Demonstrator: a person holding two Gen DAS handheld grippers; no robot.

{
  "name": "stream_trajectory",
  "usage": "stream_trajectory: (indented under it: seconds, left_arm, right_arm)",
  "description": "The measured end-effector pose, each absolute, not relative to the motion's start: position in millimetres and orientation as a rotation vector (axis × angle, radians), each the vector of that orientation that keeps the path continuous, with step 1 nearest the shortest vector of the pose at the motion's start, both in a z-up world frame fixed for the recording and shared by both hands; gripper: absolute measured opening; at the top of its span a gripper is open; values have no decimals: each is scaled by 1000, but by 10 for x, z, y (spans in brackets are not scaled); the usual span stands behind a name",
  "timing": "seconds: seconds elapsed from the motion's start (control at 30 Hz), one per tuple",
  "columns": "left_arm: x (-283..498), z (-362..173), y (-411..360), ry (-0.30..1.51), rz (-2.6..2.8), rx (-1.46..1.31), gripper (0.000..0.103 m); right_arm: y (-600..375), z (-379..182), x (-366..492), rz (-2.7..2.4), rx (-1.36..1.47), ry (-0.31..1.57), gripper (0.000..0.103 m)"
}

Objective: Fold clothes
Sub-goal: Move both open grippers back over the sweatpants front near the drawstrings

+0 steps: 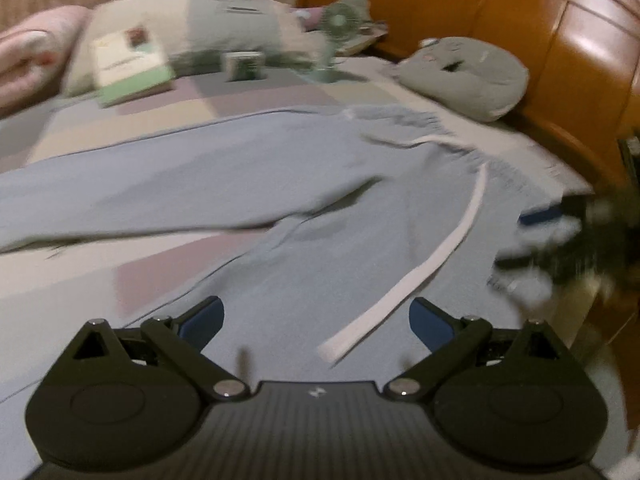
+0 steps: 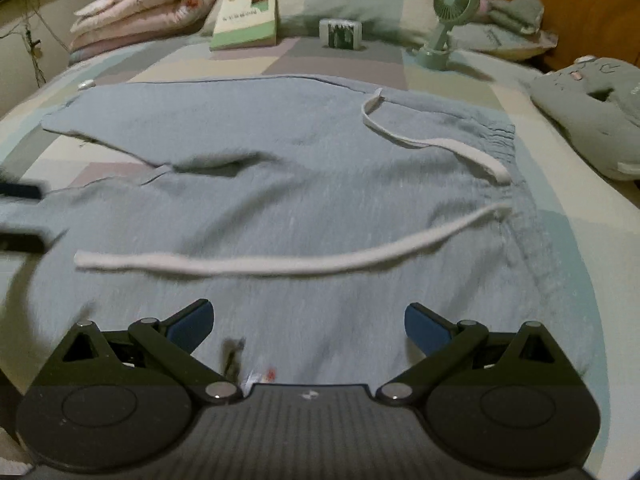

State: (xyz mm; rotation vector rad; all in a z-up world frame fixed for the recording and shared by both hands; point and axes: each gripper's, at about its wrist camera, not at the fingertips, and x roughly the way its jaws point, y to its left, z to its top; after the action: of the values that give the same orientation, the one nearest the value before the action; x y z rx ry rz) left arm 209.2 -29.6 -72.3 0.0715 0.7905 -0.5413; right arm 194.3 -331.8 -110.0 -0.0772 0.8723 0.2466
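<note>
Pale blue crinkled trousers (image 2: 280, 184) lie flat on the patchwork bedspread (image 2: 560, 240), their white flat drawstring (image 2: 280, 264) trailing just ahead of both grippers' fingers. Left gripper (image 1: 316, 320) and right gripper (image 2: 308, 324) hover spread wide, holding nothing.

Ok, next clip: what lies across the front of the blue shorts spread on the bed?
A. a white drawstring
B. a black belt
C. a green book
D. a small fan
A. A white drawstring runs loose from the waistband across the blue shorts; the green book and small fan sit farther back on the bed, off the fabric.
</note>
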Motion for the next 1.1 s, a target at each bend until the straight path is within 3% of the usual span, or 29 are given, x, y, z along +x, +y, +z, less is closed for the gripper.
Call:
stream_trajectory:
  seconds: [0.17, 0.3, 0.47, 0.67, 0.93, 1.1]
  left_arm:
    - [2519, -1000, -606, 826, -602, 26, 99]
    - [2730, -1146, -429, 845, -483, 4, 98]
    - [2736, -1065, -179, 865, -422, -64, 98]
    - [2587, -797, -522, 806, -604, -84, 99]
    - [2894, -1113, -992, 861, -527, 21, 97]
    - [2607, -796, -940, 797, -555, 80, 98]
  right_arm:
    - [-3320, -1216, 1801, 257, 11, 822, 103]
    - [-3338, -1315, 1763, 242, 10, 820, 103]
    - [-3367, -1440, 1759, 206, 25, 806, 103]
    - [-3306, -1492, 1736, 152, 19, 770, 103]
    - [-3326, -1498, 1719, 157, 19, 758, 103]
    - [-3343, -1528, 1685, 174, 5, 725, 103]
